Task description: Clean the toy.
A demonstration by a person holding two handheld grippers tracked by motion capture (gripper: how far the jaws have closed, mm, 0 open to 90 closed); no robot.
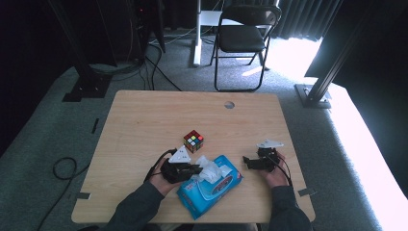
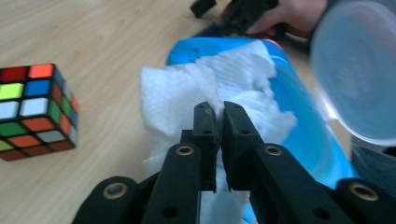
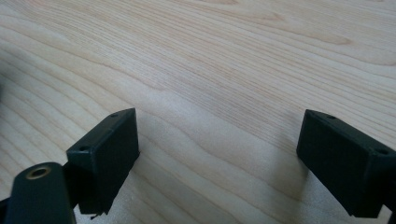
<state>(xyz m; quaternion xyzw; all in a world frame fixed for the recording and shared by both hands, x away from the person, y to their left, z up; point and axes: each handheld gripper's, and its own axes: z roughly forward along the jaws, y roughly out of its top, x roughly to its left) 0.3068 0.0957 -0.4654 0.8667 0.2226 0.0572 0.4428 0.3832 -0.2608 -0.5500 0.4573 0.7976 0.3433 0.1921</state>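
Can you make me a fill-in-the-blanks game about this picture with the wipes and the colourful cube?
1. The left gripper pinches a wipe whose colour is ____.
2. The wipe comes out of a pack whose colour is ____.
3. The right gripper has its jaws ____, with nothing between them.
4. The puzzle cube sits on the ____.

Missing words: white; blue; open; table

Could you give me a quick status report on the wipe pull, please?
Left gripper shut on white wipe, part out of blue pack. Right gripper open over bare table. Puzzle cube beside pack, not obstructing.
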